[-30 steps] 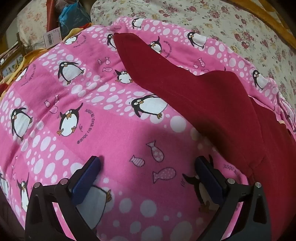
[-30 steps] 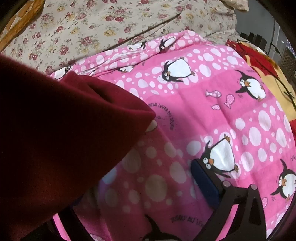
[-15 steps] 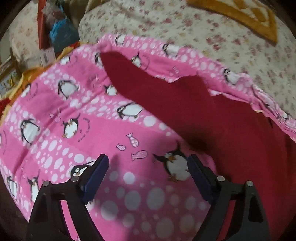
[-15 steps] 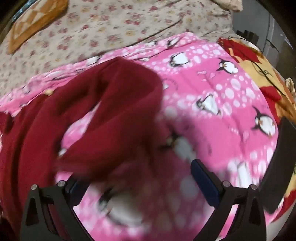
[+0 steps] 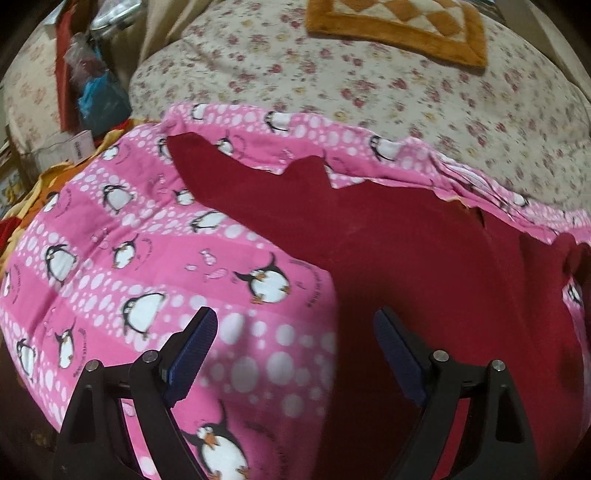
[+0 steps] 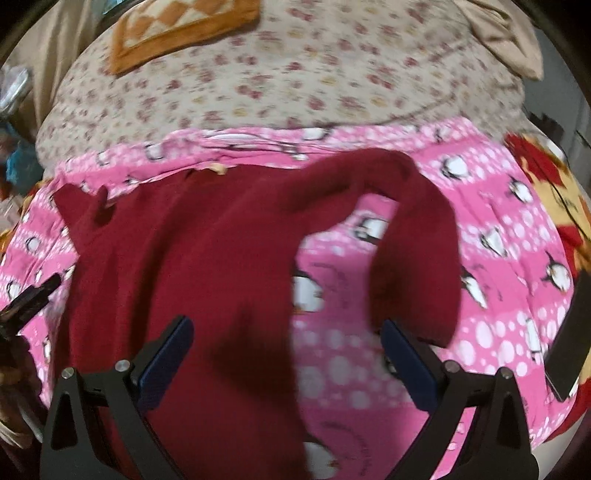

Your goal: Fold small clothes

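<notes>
Your left gripper (image 5: 295, 328) hangs with its blue-padded fingers spread wide and nothing between them; below the gap you see only the pink penguin blanket (image 5: 147, 229) and, under the pad at 4 o'clock, the edge of the dark red garment (image 5: 424, 258). Your right gripper (image 6: 286, 339) is spread just as wide and also grips nothing, though the garment (image 6: 184, 258) lies under its pad at 8 o'clock and fills much of the gap.

The garment lies spread on the blanket. In the left wrist view one sleeve runs flat and straight toward 11 o'clock, its cuff near the blanket's far edge. That view cuts off the other side at 3 o'clock. The right wrist view shows what is missing there: the other sleeve arches toward 1 o'clock, then bends back down, with its end hanging just beside your right pad at 4 o'clock, and pink blanket (image 6: 498, 258) showing inside the loop.

Both views show the floral bedsheet (image 5: 406, 85) beyond the blanket at 12 o'clock, with an orange checked mat (image 5: 399, 22) on it. Only the left view shows the blue bag (image 5: 99, 99) at 10 o'clock. Only the right view shows the red and yellow cloth (image 6: 550, 177) at 2 o'clock, and a black fingertip (image 6: 40, 291) at 9 o'clock over the blanket. The right view is blurred.
</notes>
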Motion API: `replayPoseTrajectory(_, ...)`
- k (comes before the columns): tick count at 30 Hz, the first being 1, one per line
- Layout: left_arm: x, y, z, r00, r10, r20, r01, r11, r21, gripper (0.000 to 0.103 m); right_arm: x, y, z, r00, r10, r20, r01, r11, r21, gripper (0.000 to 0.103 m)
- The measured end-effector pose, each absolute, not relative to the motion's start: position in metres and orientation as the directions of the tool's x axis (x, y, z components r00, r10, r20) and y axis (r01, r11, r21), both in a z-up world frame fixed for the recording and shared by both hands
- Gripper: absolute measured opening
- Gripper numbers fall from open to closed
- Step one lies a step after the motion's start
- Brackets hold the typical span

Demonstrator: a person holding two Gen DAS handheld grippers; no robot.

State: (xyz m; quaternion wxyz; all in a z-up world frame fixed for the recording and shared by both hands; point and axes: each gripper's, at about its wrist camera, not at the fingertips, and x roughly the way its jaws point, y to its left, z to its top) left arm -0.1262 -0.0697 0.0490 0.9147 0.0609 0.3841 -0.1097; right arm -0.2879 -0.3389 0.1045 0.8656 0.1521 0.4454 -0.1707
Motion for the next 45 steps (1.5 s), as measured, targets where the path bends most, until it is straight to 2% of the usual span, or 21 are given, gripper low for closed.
replayPoseTrajectory(11, -0.120, -0.081, 0.039, 0.651, -0.195, -0.734, 0.302, 0.953, 0.014, 0.070, -0.256, -0.295, 0.128, 0.568, -0.182, -0.803, 0.403, 0.912, 0.079, 0.103)
replayPoseTrajectory(18, -0.120, -0.083, 0.039, 0.649, -0.203, -0.733, 0.314, 0.949, 0.016, 0.070, -0.254, -0.285, 0.132, 0.557, -0.238, -0.796, 0.382, 0.924, -0.009, 0.103)
replayPoseTrajectory(45, -0.120, -0.082, 0.041, 0.655, -0.206, -0.727, 0.318, 0.948, 0.018, 0.070, -0.248, -0.291, 0.116, 0.517, -0.224, -0.826, 0.394, 0.919, -0.003, 0.103)
